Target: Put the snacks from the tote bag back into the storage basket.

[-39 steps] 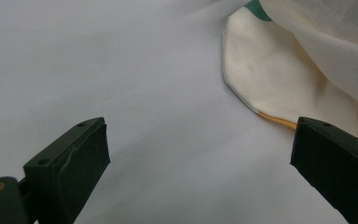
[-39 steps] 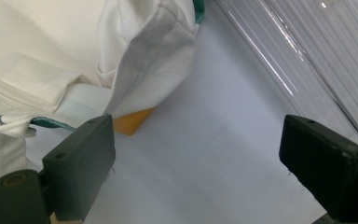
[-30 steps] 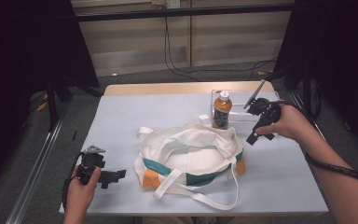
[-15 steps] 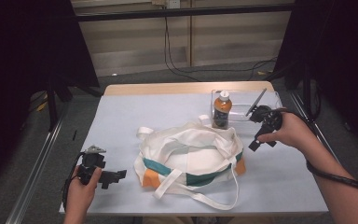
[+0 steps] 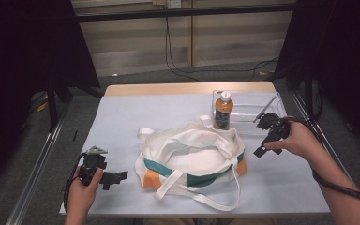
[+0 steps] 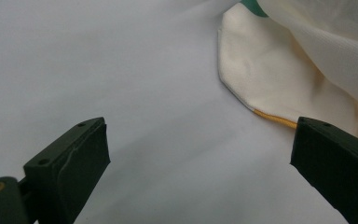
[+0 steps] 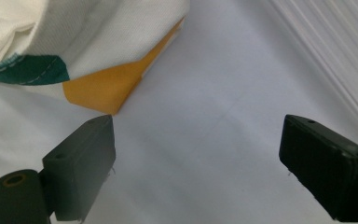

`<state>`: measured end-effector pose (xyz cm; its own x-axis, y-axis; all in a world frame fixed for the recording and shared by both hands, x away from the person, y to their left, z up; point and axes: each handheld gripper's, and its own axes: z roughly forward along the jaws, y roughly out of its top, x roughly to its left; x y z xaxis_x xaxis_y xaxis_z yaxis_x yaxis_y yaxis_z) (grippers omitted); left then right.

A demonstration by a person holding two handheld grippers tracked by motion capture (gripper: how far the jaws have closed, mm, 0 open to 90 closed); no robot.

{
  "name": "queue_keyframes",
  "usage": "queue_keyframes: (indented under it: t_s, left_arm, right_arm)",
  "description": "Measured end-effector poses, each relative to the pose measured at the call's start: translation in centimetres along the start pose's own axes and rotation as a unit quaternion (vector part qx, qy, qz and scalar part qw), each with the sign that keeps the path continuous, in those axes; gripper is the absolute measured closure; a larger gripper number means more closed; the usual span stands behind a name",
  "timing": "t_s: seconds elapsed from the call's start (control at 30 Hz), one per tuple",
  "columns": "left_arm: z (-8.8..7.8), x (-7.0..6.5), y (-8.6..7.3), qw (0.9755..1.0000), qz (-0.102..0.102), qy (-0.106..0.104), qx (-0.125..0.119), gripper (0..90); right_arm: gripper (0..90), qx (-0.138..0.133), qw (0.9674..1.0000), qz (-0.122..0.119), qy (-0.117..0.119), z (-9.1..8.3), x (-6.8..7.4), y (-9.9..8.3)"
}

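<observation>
Near the table's (image 5: 122, 112) front left corner the left gripper (image 5: 115, 177) rests with jaws spread wide, empty, just short of the cloth bag (image 5: 192, 154). The bag lies slumped at the middle, toward the front edge. Beyond it a bottle (image 5: 223, 110) stands in a clear tray (image 5: 248, 112) at the back right. Near the right edge the right gripper (image 5: 262, 149) hovers agape, empty, beside the bag's orange corner (image 7: 107, 86)

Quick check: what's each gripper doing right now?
Left gripper: open, empty, beside the bag.
Right gripper: open, empty, near the bag's orange corner.
</observation>
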<state>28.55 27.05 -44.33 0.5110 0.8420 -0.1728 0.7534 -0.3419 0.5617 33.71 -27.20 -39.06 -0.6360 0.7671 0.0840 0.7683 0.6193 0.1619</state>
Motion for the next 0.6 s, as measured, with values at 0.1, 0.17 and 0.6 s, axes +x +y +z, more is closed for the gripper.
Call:
queue_keyframes:
  t_s: [0.1,0.17,0.6]
  left_arm:
    - [0.0,0.0,0.0,1.0,0.004,0.006,0.0,4.1]
    - [0.1,-0.1,0.0,1.0,-0.002,0.006,-0.006,4.1]
    - [0.4,-0.4,0.1,1.0,0.0,0.006,0.0,4.1]
  right_arm:
    - [10.6,-0.002,1.0,-0.002,0.006,0.4,-0.1,-0.5]
    - [10.6,-0.004,1.0,0.004,0.005,0.7,-0.1,-0.8]
    - [10.6,-0.007,1.0,0.003,0.007,2.5,-0.1,-2.1]
